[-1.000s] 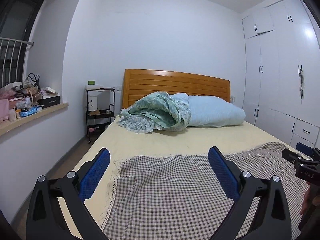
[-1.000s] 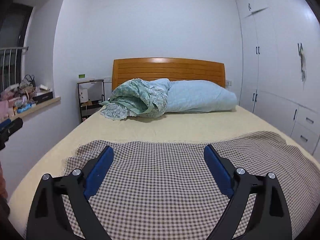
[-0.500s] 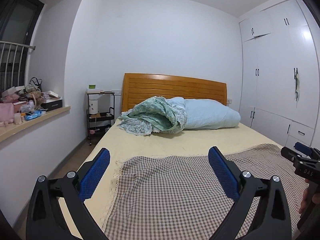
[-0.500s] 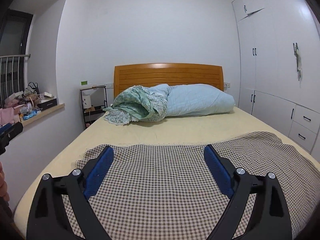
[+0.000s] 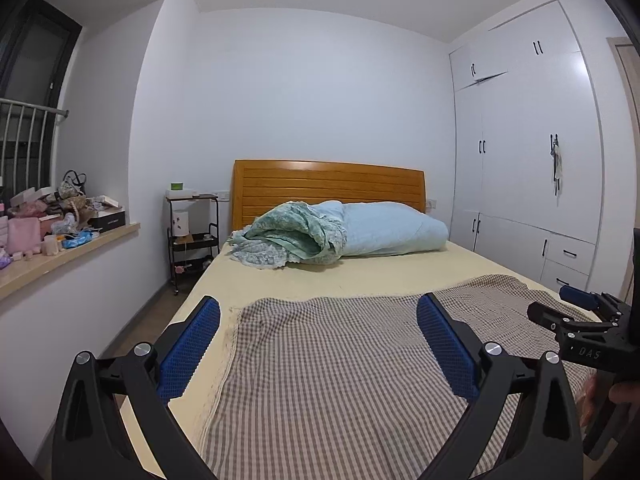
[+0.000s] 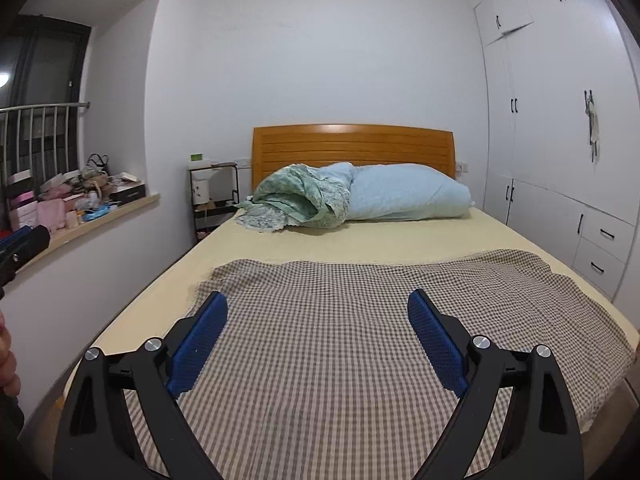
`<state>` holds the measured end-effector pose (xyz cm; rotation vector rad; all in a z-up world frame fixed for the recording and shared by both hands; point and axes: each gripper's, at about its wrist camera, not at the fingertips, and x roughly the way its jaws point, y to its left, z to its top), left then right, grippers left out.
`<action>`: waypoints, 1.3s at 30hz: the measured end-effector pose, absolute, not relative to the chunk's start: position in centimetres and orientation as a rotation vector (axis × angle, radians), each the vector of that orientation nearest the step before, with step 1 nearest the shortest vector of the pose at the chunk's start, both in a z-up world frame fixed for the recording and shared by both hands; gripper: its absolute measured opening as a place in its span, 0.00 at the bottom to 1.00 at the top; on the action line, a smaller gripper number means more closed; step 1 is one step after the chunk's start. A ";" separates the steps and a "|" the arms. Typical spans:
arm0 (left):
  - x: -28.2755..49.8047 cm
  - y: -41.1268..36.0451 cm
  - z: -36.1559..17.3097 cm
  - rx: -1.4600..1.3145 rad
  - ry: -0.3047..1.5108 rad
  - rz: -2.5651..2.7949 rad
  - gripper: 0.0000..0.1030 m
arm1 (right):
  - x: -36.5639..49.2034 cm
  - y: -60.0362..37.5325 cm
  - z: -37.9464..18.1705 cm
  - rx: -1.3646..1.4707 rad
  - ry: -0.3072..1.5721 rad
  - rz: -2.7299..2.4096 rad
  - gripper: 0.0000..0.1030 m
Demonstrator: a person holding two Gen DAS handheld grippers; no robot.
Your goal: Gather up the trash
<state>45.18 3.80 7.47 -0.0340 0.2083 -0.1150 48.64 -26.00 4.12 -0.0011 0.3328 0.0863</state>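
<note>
Both tools hang above the foot of the bed (image 6: 360,248), jaws spread wide and empty — left gripper (image 5: 318,314) over the left edge of the checked cloth (image 6: 360,340), right gripper (image 6: 318,308) over its middle. Open floor runs between the bed's left side and the cluttered windowsill (image 5: 72,248); the wardrobe (image 6: 560,160) stands close on the right. No trash can be made out on the bed. Against the earlier frames, both views sit higher — more wall and ceiling show.
</note>
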 end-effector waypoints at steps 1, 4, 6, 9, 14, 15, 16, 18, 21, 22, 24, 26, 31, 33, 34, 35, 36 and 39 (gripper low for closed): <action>44.3 3.8 7.5 -0.035 0.207 -0.115 0.93 | 47.6 -25.9 4.0 -0.003 0.336 0.097 0.85; 40.9 3.9 7.2 -0.037 0.211 -0.109 0.93 | 45.0 -25.5 3.5 -0.030 0.346 0.093 0.85; 38.7 3.9 6.8 -0.037 0.215 -0.097 0.93 | 43.3 -25.3 2.9 -0.048 0.347 0.087 0.85; 35.3 3.8 6.3 -0.030 0.222 -0.098 0.93 | 40.6 -25.3 2.3 -0.047 0.348 0.083 0.85; 28.6 4.1 5.3 -0.058 0.202 -0.128 0.93 | 35.5 -25.4 1.1 -0.029 0.352 0.090 0.85; 27.5 4.1 5.2 -0.064 0.199 -0.132 0.93 | 34.6 -25.3 0.9 -0.032 0.359 0.086 0.85; 25.7 4.0 5.1 -0.060 0.200 -0.131 0.93 | 33.5 -25.2 0.7 -0.033 0.367 0.082 0.85; 23.6 3.7 4.9 -0.040 0.198 -0.114 0.93 | 31.4 -24.9 0.3 -0.033 0.386 0.074 0.85; 19.5 3.4 4.5 -0.019 0.176 -0.102 0.93 | 28.6 -24.1 0.1 -0.051 0.385 0.086 0.85; 17.8 3.5 4.2 -0.024 0.175 -0.082 0.93 | 27.2 -23.9 0.0 -0.050 0.375 0.086 0.85; 16.1 3.6 3.7 -0.030 0.188 -0.060 0.93 | 24.9 -23.7 -0.3 -0.042 0.366 0.078 0.85; 13.7 3.5 3.0 -0.018 0.206 -0.078 0.93 | 22.7 -23.3 -0.6 -0.038 0.364 0.077 0.85; 9.0 4.3 2.7 -0.014 0.210 -0.071 0.93 | 18.0 -22.6 -1.9 0.014 0.386 0.047 0.85; 7.8 4.8 2.6 -0.038 0.233 -0.090 0.93 | 16.3 -22.6 -2.4 0.066 0.388 0.065 0.85; 7.1 4.9 2.5 -0.045 0.246 -0.090 0.93 | 15.6 -22.7 -2.7 0.090 0.393 0.079 0.85; 6.9 4.9 2.5 -0.044 0.244 -0.084 0.93 | 15.4 -22.7 -2.7 0.101 0.405 0.085 0.85; 6.5 4.8 2.5 -0.040 0.239 -0.077 0.93 | 15.1 -22.7 -2.8 0.105 0.421 0.080 0.85; 5.7 4.4 2.4 -0.028 0.236 -0.077 0.93 | 14.5 -22.8 -2.8 0.106 0.428 0.038 0.85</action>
